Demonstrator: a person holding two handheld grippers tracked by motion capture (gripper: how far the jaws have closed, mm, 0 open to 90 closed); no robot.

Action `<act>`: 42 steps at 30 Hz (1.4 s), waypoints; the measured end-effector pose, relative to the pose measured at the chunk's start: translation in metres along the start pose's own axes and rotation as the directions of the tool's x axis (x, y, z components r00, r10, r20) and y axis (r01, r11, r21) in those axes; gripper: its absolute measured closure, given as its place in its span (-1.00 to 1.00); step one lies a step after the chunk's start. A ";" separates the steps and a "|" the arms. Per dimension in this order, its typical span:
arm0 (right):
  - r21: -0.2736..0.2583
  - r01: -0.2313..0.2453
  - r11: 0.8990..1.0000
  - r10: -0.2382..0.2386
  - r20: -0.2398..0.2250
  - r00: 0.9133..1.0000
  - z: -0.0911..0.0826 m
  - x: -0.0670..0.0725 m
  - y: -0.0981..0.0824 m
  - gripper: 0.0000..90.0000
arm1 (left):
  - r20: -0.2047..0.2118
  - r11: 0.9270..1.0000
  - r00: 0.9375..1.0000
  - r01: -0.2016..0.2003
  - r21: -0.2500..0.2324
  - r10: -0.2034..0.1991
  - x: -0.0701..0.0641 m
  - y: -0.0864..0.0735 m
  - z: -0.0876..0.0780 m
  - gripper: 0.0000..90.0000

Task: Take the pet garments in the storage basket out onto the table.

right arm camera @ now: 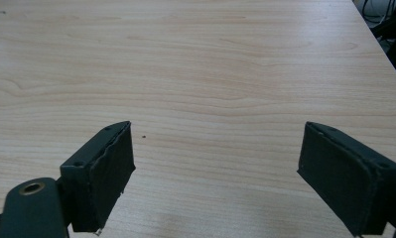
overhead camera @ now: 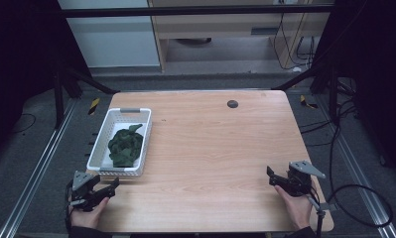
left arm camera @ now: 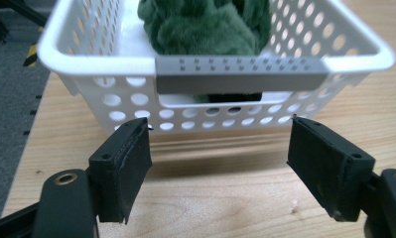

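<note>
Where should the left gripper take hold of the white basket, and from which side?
Probably the grey handle strip on the white basket, on its near short end. It faces the open left gripper head-on, sits above a cutout slot, and looks narrower than the jaw gap. Come straight in from the person's side.

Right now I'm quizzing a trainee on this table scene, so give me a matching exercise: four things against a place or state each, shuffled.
Things:
1. white perforated plastic basket
2. green fuzzy cloth
3. left gripper
4. small dark round disc

Places or states:
A. bunched up inside the basket
B. far side of the wooden table
C. left part of the table
D. jaws open, nothing between them, just short of the basket's near wall

Pairs: 1-C, 2-A, 3-D, 4-B
</note>
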State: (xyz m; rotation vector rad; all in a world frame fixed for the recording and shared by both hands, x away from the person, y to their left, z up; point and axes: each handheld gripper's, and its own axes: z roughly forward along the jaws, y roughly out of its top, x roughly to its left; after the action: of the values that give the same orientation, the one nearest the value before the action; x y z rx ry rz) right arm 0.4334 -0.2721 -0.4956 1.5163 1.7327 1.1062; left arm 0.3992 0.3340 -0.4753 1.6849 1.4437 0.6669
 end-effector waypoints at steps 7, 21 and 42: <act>-0.019 0.006 1.000 -0.006 0.003 1.000 -0.003 0.001 -0.001 -0.71 | 0.009 1.000 1.000 0.011 -0.026 -0.011 -0.002 0.006 -0.011 -0.46; 0.004 0.042 0.999 -0.042 -0.006 0.999 -0.002 0.005 -0.003 -0.73 | 0.025 0.998 1.000 -0.003 -0.070 0.005 -0.005 0.029 -0.025 -0.47; 0.030 0.061 0.998 -0.061 0.018 0.998 0.000 0.006 -0.005 -0.75 | 0.060 0.994 0.994 -0.084 -0.071 0.088 -0.007 0.086 -0.023 -0.51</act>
State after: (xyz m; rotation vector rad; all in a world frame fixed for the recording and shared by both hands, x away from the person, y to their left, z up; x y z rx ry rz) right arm 0.4302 -0.2663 -0.4992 1.4769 1.7774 1.0367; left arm 0.4268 0.3297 -0.3901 1.7079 1.2962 0.6959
